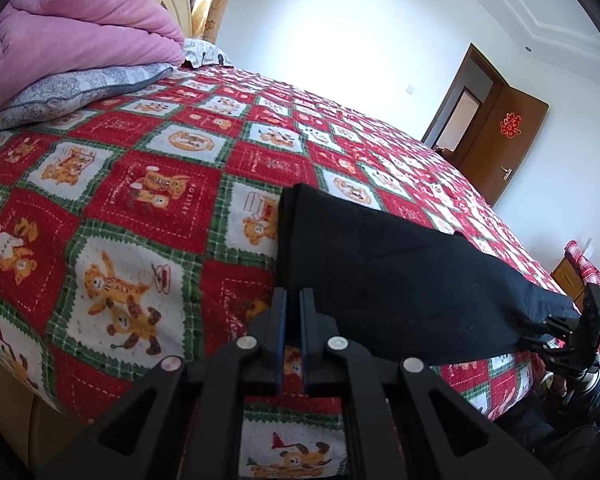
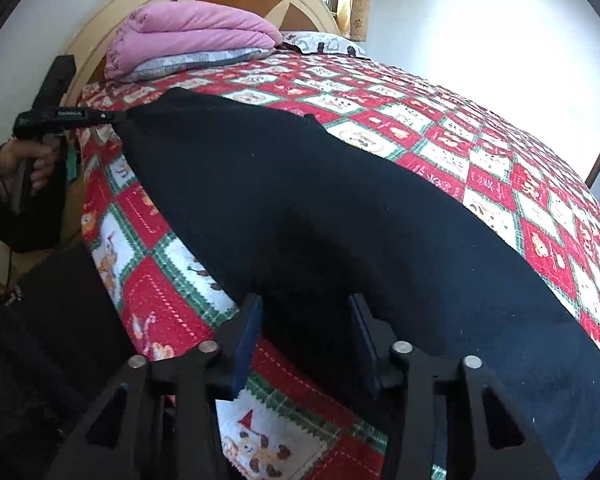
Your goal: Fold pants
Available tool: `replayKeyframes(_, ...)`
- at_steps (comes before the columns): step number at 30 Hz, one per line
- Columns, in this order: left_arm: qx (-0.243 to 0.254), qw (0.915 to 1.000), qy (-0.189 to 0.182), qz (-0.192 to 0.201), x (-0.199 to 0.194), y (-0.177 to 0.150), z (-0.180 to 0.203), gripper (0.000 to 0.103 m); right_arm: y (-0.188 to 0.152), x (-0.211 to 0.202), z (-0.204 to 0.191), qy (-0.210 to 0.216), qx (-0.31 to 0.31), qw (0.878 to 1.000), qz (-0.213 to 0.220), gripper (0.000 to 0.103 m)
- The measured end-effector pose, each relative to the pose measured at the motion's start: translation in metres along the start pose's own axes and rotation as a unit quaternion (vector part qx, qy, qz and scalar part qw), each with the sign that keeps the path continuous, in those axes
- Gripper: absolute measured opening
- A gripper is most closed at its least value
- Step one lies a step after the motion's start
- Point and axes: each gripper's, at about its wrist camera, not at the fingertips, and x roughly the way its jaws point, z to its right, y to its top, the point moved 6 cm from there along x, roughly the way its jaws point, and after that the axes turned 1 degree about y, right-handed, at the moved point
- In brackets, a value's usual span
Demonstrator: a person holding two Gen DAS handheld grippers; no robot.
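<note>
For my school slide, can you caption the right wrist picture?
Open right gripper over black pants on a red quilt.

Black pants (image 2: 320,208), folded flat, on patterned bedspread (image 2: 500,168)

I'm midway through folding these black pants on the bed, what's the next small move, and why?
Probably open the left gripper: the black pants lie flat on the quilt, the right gripper stands open astride their edge, and only the left pinches a corner.
</note>
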Motion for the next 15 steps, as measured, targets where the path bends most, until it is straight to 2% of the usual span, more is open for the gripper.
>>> replayKeyframes(3, 0.0, 1.0, -0.001, 0.001, 0.0, 0.0, 0.0, 0.006, -0.001, 0.004, 0.002, 0.006, 0.003, 1.0, -0.005, 0.006)
replayKeyframes(4, 0.0, 1.0, -0.003, 0.003, -0.001, 0.001, 0.0, 0.006, -0.001, 0.003, 0.0, 0.012, 0.003, 1.0, -0.005, 0.003)
replayKeyframes(11, -0.006, 0.9999, -0.007, 0.007, -0.008, 0.006, -0.002, 0.006, 0.006, -0.027, -0.004, 0.027, 0.009, 0.999, 0.019, 0.002)
replayKeyframes(15, -0.007, 0.9999, 0.001, -0.013, 0.001, -0.006, -0.006, 0.008, -0.006, -0.005, -0.009, 0.005, -0.007, 1.0, -0.007, 0.003)
